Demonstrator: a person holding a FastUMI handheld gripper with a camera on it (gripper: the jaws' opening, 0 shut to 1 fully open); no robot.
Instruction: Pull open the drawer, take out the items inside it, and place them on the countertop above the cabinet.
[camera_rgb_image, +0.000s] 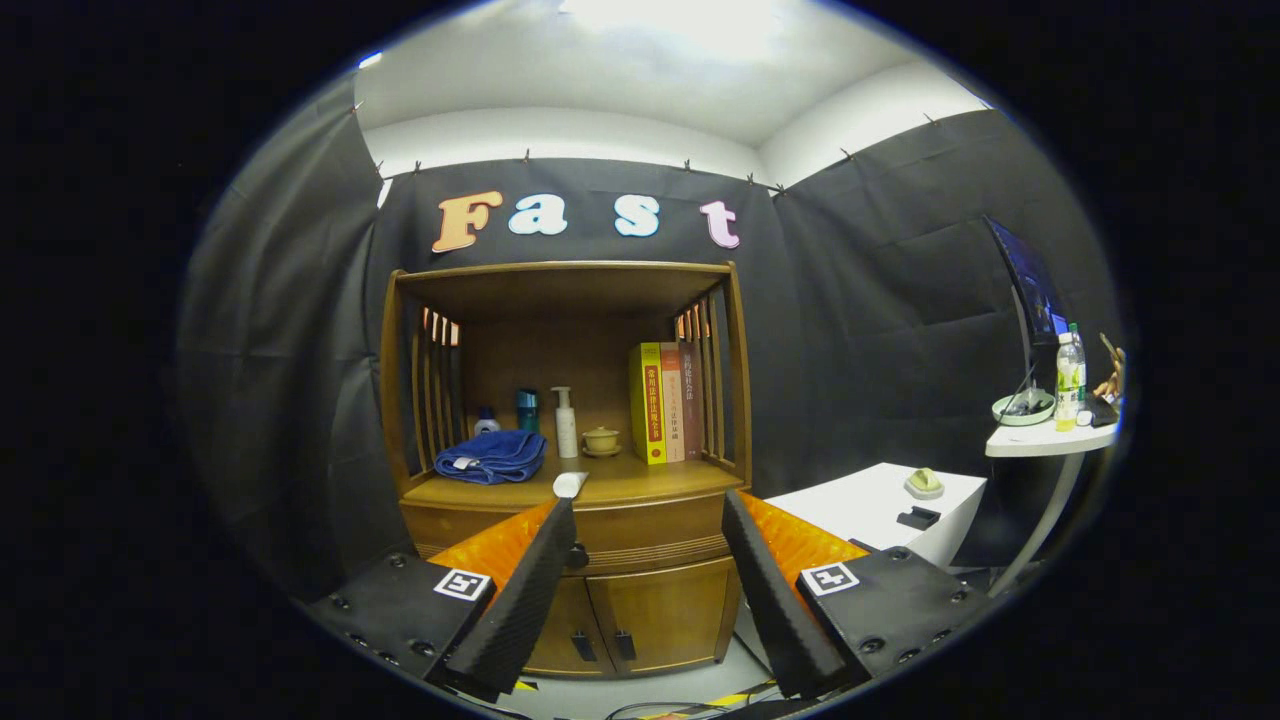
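Note:
A wooden cabinet (640, 610) stands ahead against the booth wall. Its drawer (650, 535) is closed, with a dark round knob (577, 556) just beside my left fingertip. My gripper (648, 512) is open, some way in front of the cabinet, its fingers framing the drawer front with nothing between them. The countertop (640, 482) above the drawer carries a folded blue towel (492, 456), a small white item (570, 485) at its front edge, a pump bottle (566, 424), a teal cup (527, 409), a small tan lidded cup (601, 440) and upright books (665, 402). The drawer's contents are hidden.
Two lower cabinet doors (640, 618) with dark handles sit under the drawer. A low white box table (880, 505) with small items stands right of the cabinet. Farther right is a white round table (1050, 438) with a monitor and drink bottles. Cables lie on the floor below.

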